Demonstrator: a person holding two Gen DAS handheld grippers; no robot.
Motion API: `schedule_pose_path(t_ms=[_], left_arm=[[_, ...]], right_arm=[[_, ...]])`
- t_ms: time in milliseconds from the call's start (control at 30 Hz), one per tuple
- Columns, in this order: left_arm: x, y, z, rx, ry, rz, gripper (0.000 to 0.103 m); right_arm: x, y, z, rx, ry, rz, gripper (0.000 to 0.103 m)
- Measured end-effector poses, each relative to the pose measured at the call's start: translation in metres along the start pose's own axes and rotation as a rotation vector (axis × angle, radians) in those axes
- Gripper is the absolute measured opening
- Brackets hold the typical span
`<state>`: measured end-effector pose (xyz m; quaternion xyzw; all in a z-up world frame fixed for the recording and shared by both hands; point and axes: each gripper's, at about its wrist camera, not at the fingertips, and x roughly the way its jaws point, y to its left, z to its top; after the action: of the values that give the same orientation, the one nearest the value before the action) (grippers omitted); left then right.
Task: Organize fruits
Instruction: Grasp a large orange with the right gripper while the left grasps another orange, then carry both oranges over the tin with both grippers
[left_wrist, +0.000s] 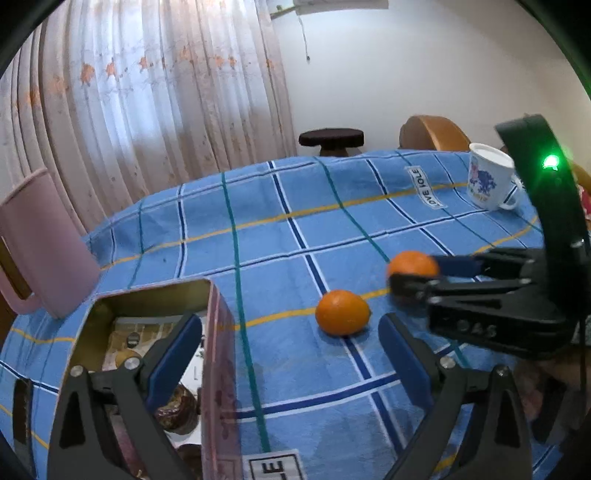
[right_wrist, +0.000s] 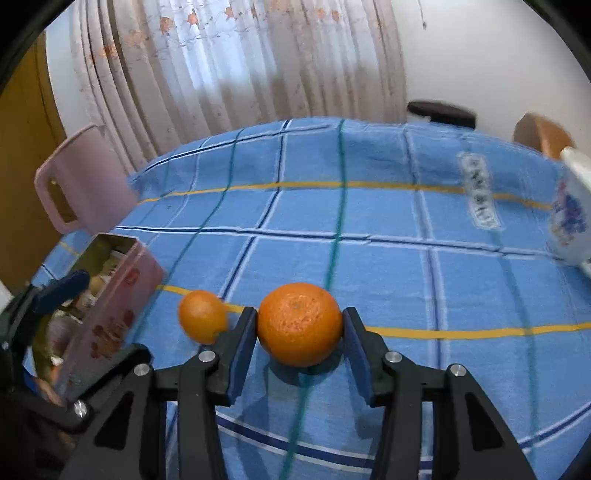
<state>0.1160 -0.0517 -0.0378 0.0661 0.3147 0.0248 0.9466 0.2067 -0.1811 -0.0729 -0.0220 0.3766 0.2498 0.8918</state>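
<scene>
larger orange (right_wrist: 299, 324) sits on the desk (right_wrist: 406, 221), on its blue checked cloth, between the blue pads of the right hand-held gripper (right_wrist: 300, 341). right one is clenched on it: both pads look to be touching its sides, though blur makes the right-side contact hard to confirm. in the left wrist view the same orange (left_wrist: 413, 264) shows pinched in the right hand-held gripper's tips (left_wrist: 415, 277).

smaller orange (left_wrist: 342, 312) lies free on the cloth just beside the first, touching nothing. left hand-held gripper (left_wrist: 291, 358) is spread wide and empty, one finger over the tin, the other out over the cloth near the small orange.

pink rectangular tin (left_wrist: 218, 332) stands open at the left with dark wrapped items inside. pink mug (left_wrist: 40, 251) behind it near the desk edge. white mug with blue print (left_wrist: 487, 177) far right.
</scene>
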Motion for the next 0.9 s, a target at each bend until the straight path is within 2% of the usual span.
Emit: schedule_pose_path(t_ms=[67,133,333,467,533,567,600,667,733,900], left_arm=[[0.001,0.003,0.002,0.006,-0.003,0.015,0.099],[0.010,0.006,0.005,0.002,0.021,0.028,0.099],[0.027,-0.006,0.006,0.006,0.086,-0.072,0.098],[0.034,-0.019,0.007,0.038,0.098,-0.097,0.092],[0.044,-0.021,0.009,0.021,0.142,-0.140,0.081],[0.047,-0.021,0.009,0.017,0.154,-0.147,0.071],[0.051,-0.022,0.009,0.013,0.168,-0.163,0.066],[0.057,-0.025,0.009,0.006,0.191,-0.191,0.062],[0.063,-0.025,0.009,-0.010,0.216,-0.208,0.047],[0.057,-0.019,0.008,-0.045,0.190,-0.239,0.045]], right_arm=[[-0.008,-0.001,-0.002,-0.026,-0.025,-0.046,0.048],[-0.013,-0.006,-0.005,-0.010,-0.034,-0.034,0.048],[-0.022,-0.017,-0.007,0.031,-0.068,-0.041,0.048],[-0.020,-0.013,-0.006,0.024,-0.073,-0.056,0.049],[-0.021,-0.013,-0.006,0.024,-0.078,-0.058,0.049],[-0.021,-0.014,-0.006,0.029,-0.075,-0.055,0.049],[-0.020,-0.015,-0.006,0.035,-0.072,-0.051,0.049],[-0.019,-0.016,-0.006,0.040,-0.068,-0.049,0.049],[-0.019,-0.015,-0.006,0.034,-0.067,-0.049,0.049],[-0.023,-0.014,-0.006,0.026,-0.084,-0.045,0.049]])
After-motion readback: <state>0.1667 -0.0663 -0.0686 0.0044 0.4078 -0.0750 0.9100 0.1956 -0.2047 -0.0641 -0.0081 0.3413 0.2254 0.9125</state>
